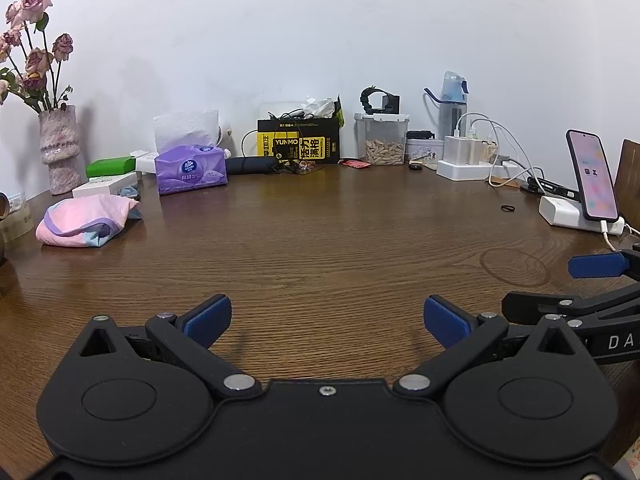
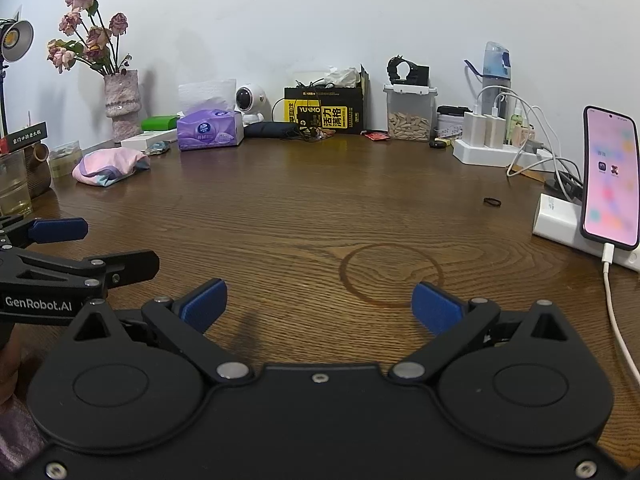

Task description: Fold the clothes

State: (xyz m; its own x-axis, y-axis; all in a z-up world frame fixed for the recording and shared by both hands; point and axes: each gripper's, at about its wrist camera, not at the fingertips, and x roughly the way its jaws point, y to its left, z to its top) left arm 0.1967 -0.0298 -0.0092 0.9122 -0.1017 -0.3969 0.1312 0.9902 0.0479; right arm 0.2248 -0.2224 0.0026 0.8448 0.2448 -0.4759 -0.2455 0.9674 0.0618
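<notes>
The left gripper (image 1: 327,320) and right gripper (image 2: 319,306) hover spread and empty over the counter's (image 1: 320,240) near edge. The pink garment (image 1: 86,220) lies bundled toward the far left corner, compact: folded and set aside, or awaiting folding.

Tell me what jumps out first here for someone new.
Both open grippers fill the foreground: the left gripper and the right gripper hang over the bare wooden table, holding nothing. The pink garment lies bundled at far left near the vase of dried roses; a lit phone stands at the right edge.
</notes>
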